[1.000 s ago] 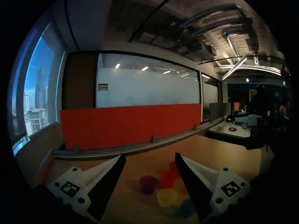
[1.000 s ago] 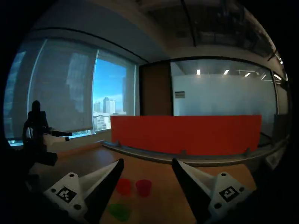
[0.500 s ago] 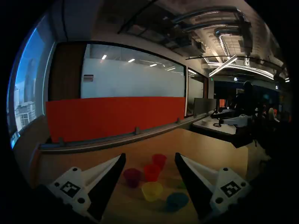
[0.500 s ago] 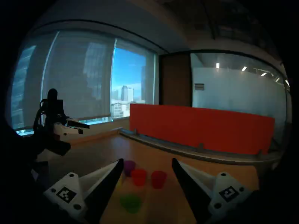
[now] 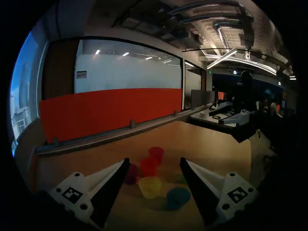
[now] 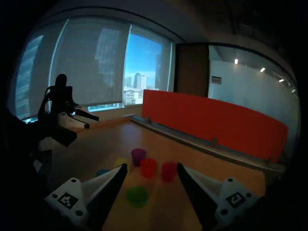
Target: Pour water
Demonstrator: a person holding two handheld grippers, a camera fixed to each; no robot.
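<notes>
Several small coloured cups stand clustered on a wooden table [image 5: 210, 142]. In the left gripper view a red cup [image 5: 156, 153], an orange-red cup [image 5: 148, 166], a purple cup [image 5: 131, 173], a yellow cup [image 5: 149, 187] and a blue cup [image 5: 178, 197] sit just beyond my open, empty left gripper [image 5: 153, 161]. In the right gripper view the purple cup [image 6: 138, 156], orange-red cup [image 6: 148, 167], red cup [image 6: 168, 171] and green cup [image 6: 137, 195] lie ahead of my open, empty right gripper [image 6: 151, 166]. The other gripper [image 6: 69, 119] hovers far left.
An orange-red partition [image 5: 111, 107] on a grey rail borders the table's far edge. Large windows [image 6: 92, 77] lie to one side. A second desk with equipment [image 5: 227, 115] stands beyond the table. Bare tabletop [image 6: 111, 138] surrounds the cups.
Both views have swung and tipped toward the table: the cups sit higher in frame and more of them show. Both grippers stay open and empty.
</notes>
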